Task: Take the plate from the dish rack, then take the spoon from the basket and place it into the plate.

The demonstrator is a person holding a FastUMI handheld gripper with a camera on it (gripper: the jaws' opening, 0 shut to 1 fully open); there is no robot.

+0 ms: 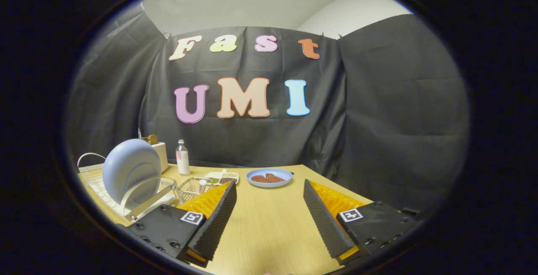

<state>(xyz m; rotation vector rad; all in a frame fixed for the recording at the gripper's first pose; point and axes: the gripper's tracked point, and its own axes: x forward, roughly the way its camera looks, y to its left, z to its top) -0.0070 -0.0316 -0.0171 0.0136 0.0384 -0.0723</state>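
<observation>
Right now my jaws [269, 207] stand wide apart and hold nothing, with only bare counter [269, 233] between them. The plate [131, 170] I am after stands on edge in the dish rack [145, 201], off to the left of my left finger and a little beyond it, its broad face turned toward me and slightly right. That is the relation that matters: the plate's rim runs upright, so I judge I must swing left and come at the rim edge-on, one finger on each face, rather than push straight ahead. The small wire basket [194, 186] sits just past my left fingertip, between the rack and a tray of small dishes [222, 178]; something pale stands up in it, but I cannot tell whether that is the spoon. Straight ahead, well beyond my fingers, a second blue plate with food [269, 177] lies flat. A bottle [182, 157] stands behind the basket, by the booth wall.
</observation>
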